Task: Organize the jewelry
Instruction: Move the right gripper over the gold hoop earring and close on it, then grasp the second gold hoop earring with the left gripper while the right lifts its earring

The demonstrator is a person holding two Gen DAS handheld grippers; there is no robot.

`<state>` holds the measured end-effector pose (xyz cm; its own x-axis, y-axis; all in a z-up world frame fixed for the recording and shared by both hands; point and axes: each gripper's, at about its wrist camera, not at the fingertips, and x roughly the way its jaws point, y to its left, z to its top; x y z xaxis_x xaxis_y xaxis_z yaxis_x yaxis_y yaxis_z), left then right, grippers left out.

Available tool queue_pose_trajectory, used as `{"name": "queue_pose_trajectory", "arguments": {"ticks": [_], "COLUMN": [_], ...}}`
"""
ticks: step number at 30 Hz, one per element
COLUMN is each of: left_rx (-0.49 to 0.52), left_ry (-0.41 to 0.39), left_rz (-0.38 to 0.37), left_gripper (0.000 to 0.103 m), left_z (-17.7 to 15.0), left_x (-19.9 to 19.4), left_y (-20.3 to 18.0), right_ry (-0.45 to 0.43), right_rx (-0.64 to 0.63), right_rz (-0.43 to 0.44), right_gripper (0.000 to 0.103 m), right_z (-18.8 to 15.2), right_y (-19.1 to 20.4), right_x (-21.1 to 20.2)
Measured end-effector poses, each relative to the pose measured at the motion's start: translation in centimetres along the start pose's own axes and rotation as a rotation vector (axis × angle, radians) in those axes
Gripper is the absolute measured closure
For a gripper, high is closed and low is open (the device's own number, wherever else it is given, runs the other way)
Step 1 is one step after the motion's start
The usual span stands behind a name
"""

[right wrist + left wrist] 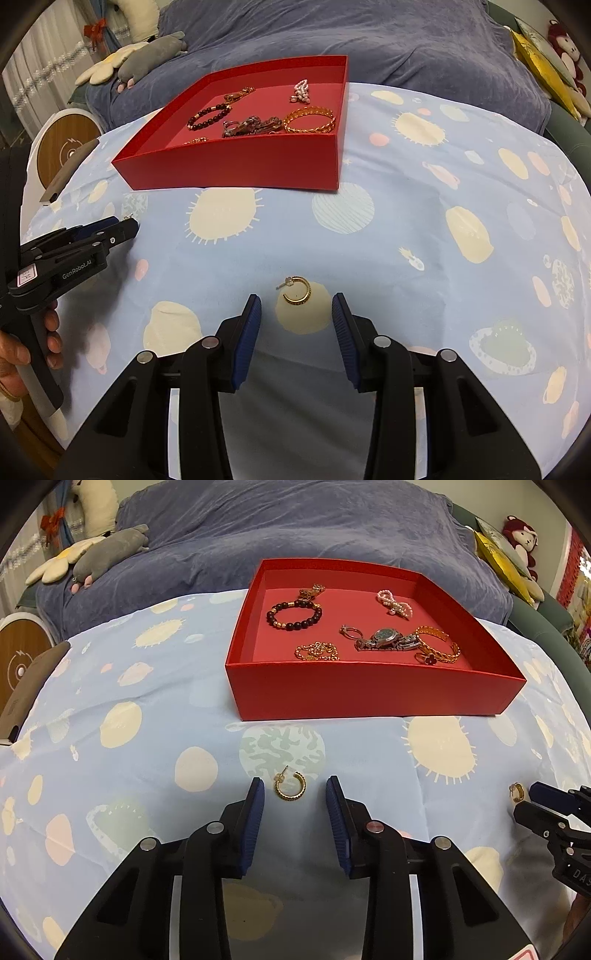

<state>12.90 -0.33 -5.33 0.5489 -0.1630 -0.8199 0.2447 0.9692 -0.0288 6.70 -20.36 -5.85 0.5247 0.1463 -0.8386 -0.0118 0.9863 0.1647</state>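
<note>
Left wrist view: a blue bedsheet (147,686) printed with pale suns and planets is seen spread across the whole near surface, and a purple blanket (295,528) is heaped behind it at the far side, with plush toys (103,554) laid at the far left. A red box (369,698) is set open on the sheet, far and slightly right of centre. Inside it, a dark beaded bracelet (294,615) is placed at the far left, a gold cuff bracelet (441,646) at the near right, a steel watch (388,639) beside the cuff near the middle, a gold chain (317,652) against the near wall, and a pearl bow (394,603) at the far right. The left gripper (294,795) is held low over the sheet with its blue pads wide apart, and a gold hoop earring (290,787) is found lying flat on the sheet between the pads, touched by neither. In the right wrist view, the right gripper (295,310) is likewise held with its pads spread apart, and a second gold hoop earring (296,291) is seen lying on a pale sun print between and just beyond the pads, untouched, well apart from the box.
</note>
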Motion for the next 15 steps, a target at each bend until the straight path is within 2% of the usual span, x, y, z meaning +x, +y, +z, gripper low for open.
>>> {"name": "queue_pose_trajectory", "arguments": {"ticks": [6,9,15], "left_rx": [-0.011,-0.013,-0.043], "left_ry": [0.001,0.0,0.001], "left_rz": [-0.015,-0.018,-0.053], "left_gripper": [0.073,0.073,0.075], "left_z": [0.1,0.1,0.0], "left_x": [0.0,0.0,-0.2], "left_y": [0.2,0.3,0.9], "right_ry": [-0.021,-0.024,-0.02], "right_rx": [-0.058,-0.073,-0.059], "right_rz": [-0.054,-0.05,-0.037], "right_gripper": [0.075,0.083,0.083], "right_z": [0.0,0.1,0.2], "right_y": [0.8,1.1,1.0], "right_x": [0.5,0.6,0.5]}}
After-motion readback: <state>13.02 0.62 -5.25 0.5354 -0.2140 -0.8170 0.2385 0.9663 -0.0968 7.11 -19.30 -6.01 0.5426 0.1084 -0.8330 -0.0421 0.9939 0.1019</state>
